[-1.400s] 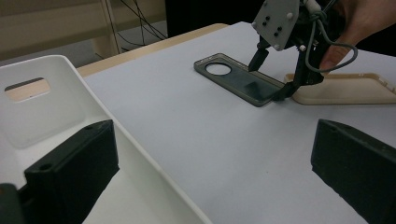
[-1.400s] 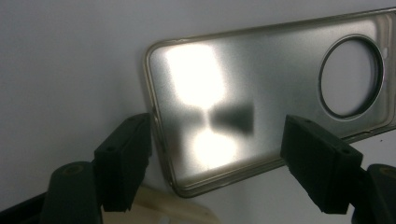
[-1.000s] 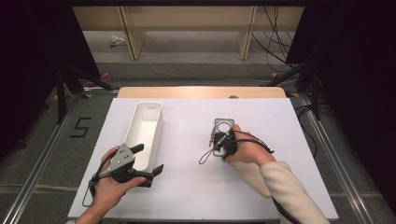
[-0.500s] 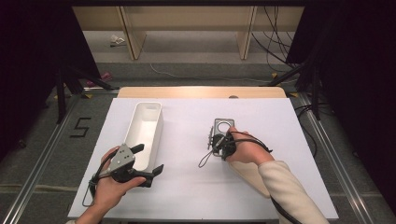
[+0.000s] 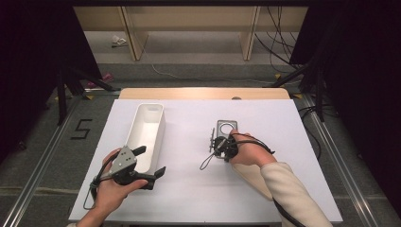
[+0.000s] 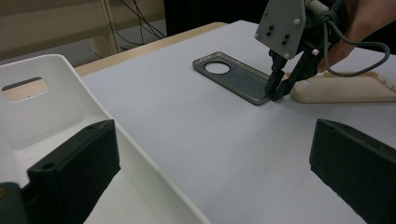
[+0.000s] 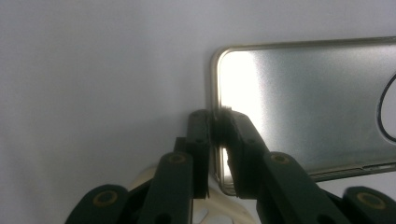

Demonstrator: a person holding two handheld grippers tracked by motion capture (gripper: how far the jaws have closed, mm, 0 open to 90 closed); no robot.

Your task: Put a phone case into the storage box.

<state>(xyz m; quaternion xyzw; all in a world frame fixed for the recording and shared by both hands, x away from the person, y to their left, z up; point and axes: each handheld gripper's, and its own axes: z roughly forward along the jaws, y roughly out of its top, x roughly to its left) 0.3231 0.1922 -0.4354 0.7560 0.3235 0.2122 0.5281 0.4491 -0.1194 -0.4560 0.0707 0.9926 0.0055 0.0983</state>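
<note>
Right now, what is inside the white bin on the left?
The white bin looks empty: bare white floor and walls in the high view. Its near end is covered by the left gripper, so that part cannot be checked.

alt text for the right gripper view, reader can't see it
The right gripper pinches the short edge of a grey phone case that lies flat on a white table. The case has a pale rim and, at the picture's right edge, part of a camera cutout.

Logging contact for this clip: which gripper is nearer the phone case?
Right. The right gripper pinches the phone case at its near edge; the left gripper sits apart, beside the white bin.
</note>
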